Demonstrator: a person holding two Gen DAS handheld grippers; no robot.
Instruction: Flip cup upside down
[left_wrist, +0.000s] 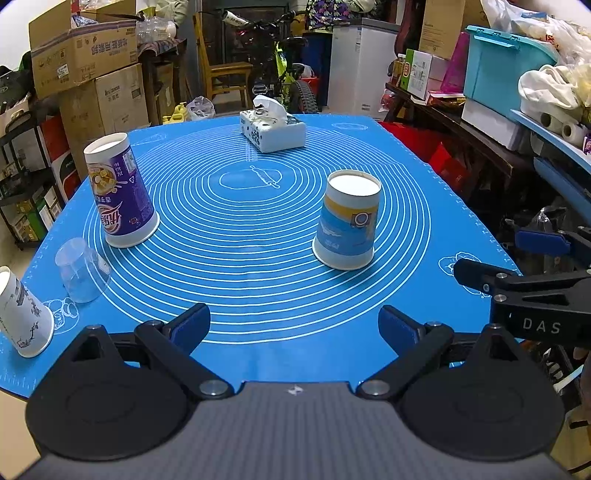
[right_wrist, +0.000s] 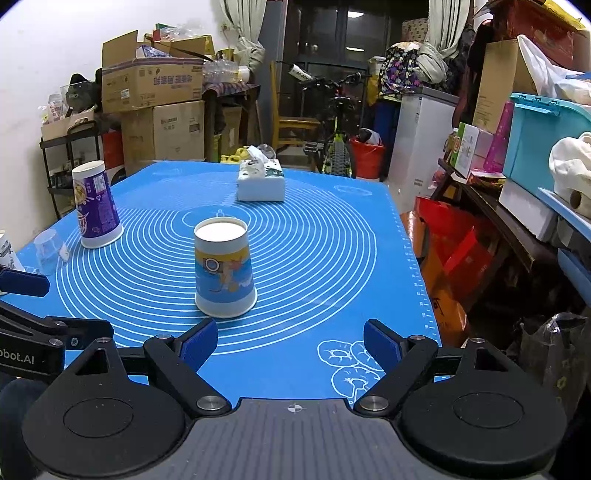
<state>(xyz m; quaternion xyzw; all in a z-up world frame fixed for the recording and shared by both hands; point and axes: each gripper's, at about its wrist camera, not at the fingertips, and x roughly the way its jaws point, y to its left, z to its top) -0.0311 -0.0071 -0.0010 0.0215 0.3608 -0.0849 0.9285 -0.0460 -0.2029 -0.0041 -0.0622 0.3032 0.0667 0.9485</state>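
Four cups inverted on blue mat; both grippers released, empty; risk: clumsy retreat topples light blue-yellow cup.

Blue-yellow cup upside down on blue mat; right tongs spread, empty; possibly clear cup far left

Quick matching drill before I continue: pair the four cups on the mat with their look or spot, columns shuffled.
Things:
1. purple cup
2. blue-and-yellow cup
3. clear plastic cup
4. white cup with ink branches

Descriptions:
A. nearest the mat's left front corner
B. see-through, upside down
C. in the ring pattern, closest to the right tongs
D. tallest, on the left side of the mat

Pairs: 1-D, 2-C, 3-B, 4-A
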